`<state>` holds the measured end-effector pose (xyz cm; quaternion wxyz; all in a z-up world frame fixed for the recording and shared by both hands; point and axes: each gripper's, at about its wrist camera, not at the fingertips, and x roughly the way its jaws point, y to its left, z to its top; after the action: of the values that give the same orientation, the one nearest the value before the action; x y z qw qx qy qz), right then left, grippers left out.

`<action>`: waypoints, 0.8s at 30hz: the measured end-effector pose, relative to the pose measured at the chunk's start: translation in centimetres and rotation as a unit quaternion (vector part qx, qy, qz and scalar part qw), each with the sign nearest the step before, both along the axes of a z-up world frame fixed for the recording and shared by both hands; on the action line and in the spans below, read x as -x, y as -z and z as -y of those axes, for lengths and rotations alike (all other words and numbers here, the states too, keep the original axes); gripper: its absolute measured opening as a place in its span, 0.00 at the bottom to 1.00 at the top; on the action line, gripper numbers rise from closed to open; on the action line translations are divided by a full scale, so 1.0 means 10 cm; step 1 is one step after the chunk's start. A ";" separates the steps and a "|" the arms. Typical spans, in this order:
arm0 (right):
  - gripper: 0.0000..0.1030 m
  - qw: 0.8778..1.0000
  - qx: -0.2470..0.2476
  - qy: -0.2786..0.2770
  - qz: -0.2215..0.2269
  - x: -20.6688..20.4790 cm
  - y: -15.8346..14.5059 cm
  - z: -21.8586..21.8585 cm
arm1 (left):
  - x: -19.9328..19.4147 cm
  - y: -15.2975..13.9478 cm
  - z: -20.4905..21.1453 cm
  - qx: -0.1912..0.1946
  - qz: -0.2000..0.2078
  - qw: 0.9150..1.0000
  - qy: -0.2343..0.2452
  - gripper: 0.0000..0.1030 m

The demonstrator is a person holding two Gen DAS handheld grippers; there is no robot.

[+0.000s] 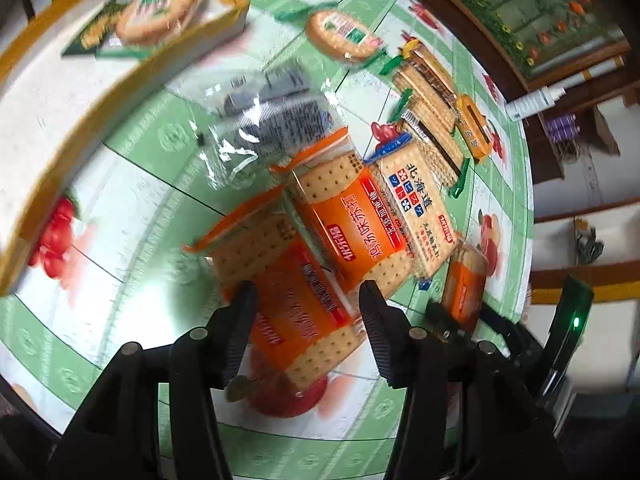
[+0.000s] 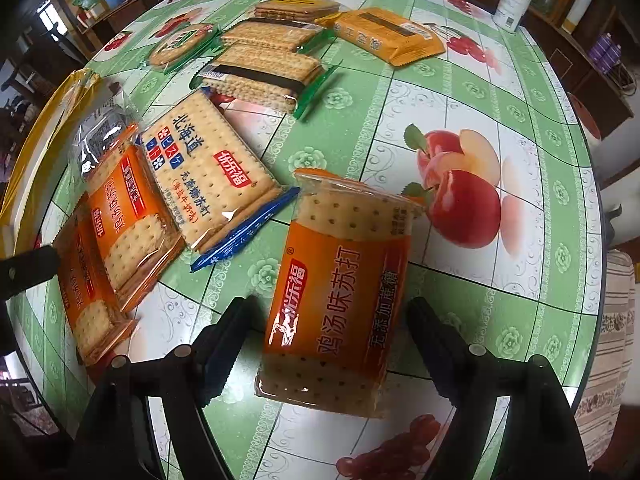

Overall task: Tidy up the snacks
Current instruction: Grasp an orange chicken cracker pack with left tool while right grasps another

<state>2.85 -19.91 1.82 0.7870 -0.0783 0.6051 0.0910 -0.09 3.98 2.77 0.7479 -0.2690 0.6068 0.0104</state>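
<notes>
My left fingers (image 1: 308, 300) stand spread over the bench (image 1: 132, 208), a round top under a green-and-white checked fruit-print oilcloth. Between them lies an orange plastic-wrapped pack of square soda crackers (image 1: 292, 300); the pads stand beside its edges and I cannot tell whether they touch it. Just ahead of these fingers a second orange cracker pack (image 1: 344, 224) leans on the first, and beyond it, touching, lies a clear-wrapped cracker pack with blue ends (image 1: 416, 204).

My right fingers (image 2: 332, 312) are also spread, one on each side of a third orange-banded cracker pack (image 2: 340, 292) that lies flat on the bench, with a gap showing at either pad. Far ahead of them sit green-edged sandwich biscuit packs (image 2: 264, 68), a yellow-orange foil snack pack (image 2: 384, 36) and a round biscuit in clear wrap (image 2: 180, 44). To the left runs the rim of a yellow-edged white tray (image 2: 28, 148).
</notes>
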 end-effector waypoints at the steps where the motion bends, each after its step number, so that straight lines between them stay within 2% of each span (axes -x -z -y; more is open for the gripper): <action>1: 0.81 1.000 -0.001 0.000 0.001 0.01 0.00 0.01 | -0.01 -0.01 0.01 -0.004 0.001 1.000 -0.004 0.50; 8: 0.83 1.000 -0.005 -0.005 -0.001 -0.03 0.02 -0.01 | 0.03 0.01 0.04 -0.048 -0.035 0.998 -0.018 0.51; 9: 0.83 1.000 -0.005 -0.006 -0.001 -0.03 0.02 -0.01 | 0.04 0.04 0.01 -0.046 -0.050 0.997 -0.028 0.51; 10: 0.83 1.000 -0.005 -0.008 -0.001 -0.02 0.02 -0.01 | 0.06 0.09 -0.04 -0.028 -0.062 0.997 -0.041 0.51; 12: 0.84 1.000 -0.008 -0.008 -0.001 -0.02 0.02 -0.01 | 0.05 0.18 -0.11 0.005 -0.071 0.996 -0.054 0.51; 13: 0.85 1.000 -0.008 -0.008 0.000 -0.01 0.02 -0.01 | 0.02 0.21 -0.11 0.007 -0.074 0.996 -0.052 0.51; 16: 0.87 1.000 -0.008 -0.010 0.000 -0.01 0.03 -0.03 | -0.02 0.21 -0.05 -0.003 -0.062 0.997 -0.039 0.53; 18: 0.88 1.000 -0.009 -0.011 0.000 0.00 0.03 -0.03 | -0.05 0.22 0.00 -0.016 -0.066 0.997 -0.034 0.56; 24: 0.88 1.000 -0.015 -0.010 -0.005 0.00 0.01 -0.02 | -0.15 0.23 0.02 -0.023 -0.076 0.996 -0.042 0.63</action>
<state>2.87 -19.67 1.73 0.7839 -0.0719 0.6072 0.1082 1.40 3.78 0.50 0.7048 -0.2756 0.6492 0.0764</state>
